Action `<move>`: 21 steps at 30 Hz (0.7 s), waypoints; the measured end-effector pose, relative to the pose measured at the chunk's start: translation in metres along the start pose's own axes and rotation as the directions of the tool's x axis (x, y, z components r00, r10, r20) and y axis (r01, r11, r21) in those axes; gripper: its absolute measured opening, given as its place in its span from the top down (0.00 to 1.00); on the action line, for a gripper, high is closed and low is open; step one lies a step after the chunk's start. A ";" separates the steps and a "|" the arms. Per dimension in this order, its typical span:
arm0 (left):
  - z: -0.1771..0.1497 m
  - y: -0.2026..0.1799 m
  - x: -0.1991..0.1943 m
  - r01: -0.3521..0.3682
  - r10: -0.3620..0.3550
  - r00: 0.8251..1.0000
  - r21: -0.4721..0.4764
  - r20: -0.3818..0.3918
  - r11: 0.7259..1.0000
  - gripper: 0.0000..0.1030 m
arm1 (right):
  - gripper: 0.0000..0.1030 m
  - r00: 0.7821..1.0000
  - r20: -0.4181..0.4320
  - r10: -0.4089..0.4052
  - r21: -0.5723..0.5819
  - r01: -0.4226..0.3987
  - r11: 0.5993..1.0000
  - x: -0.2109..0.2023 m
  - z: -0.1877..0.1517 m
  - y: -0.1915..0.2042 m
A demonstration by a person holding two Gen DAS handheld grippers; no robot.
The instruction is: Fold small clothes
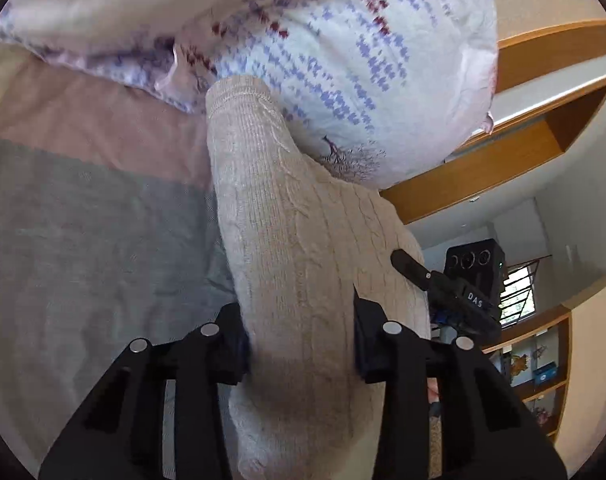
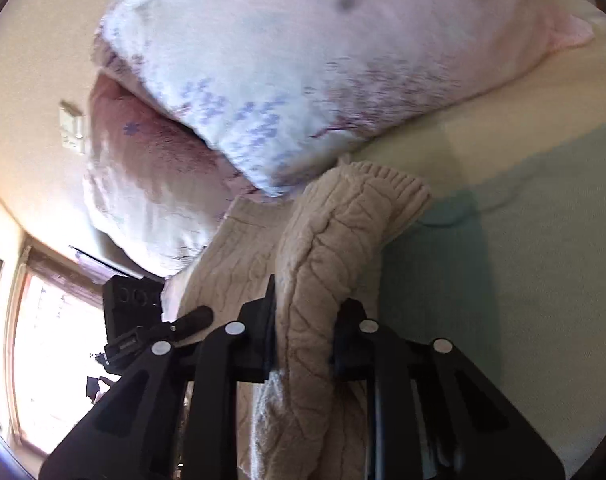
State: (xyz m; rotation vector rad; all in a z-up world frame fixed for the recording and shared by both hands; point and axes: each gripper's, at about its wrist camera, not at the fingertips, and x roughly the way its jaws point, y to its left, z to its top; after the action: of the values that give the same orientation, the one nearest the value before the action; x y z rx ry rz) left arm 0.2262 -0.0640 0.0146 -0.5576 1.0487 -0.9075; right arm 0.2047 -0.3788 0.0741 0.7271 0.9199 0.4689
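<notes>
Window (image 2: pixel 51 344) glare blown out; pillow (image 2: pixel 287 80) motion-blurred.

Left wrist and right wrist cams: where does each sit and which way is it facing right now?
Left wrist view: on the left hand-held gripper, looking along its fingers up the beige knit sweater toward the floral pillow; the right hand-held gripper shows at right.
Right wrist view: on the right hand-held gripper, facing the sweater's bunched sleeve and the pillows; the left hand-held gripper shows at left.
Shared: sweater, pillow, bed sheet, each other's gripper.
</notes>
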 end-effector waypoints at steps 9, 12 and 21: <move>-0.006 0.038 -0.090 -0.502 0.485 0.856 0.064 0.181 0.862 0.38 | 0.52 0.965 -0.033 -0.260 -0.096 0.256 0.962 0.084 0.003 0.036; -0.032 0.017 -0.106 -0.602 0.558 0.786 0.127 0.265 0.788 0.24 | 0.90 0.936 0.020 -0.352 -0.123 0.352 0.928 0.091 0.001 0.036; -0.100 -0.003 -0.100 -0.724 0.670 0.686 0.187 0.284 0.664 0.01 | 0.04 0.842 0.192 -0.504 -0.002 0.513 0.858 0.035 -0.026 0.055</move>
State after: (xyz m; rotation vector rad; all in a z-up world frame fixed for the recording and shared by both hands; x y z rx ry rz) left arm 0.1131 0.0214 0.0247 0.0392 0.8271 -0.2820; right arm 0.1983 -0.3103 0.0854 0.4396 0.8787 -0.0495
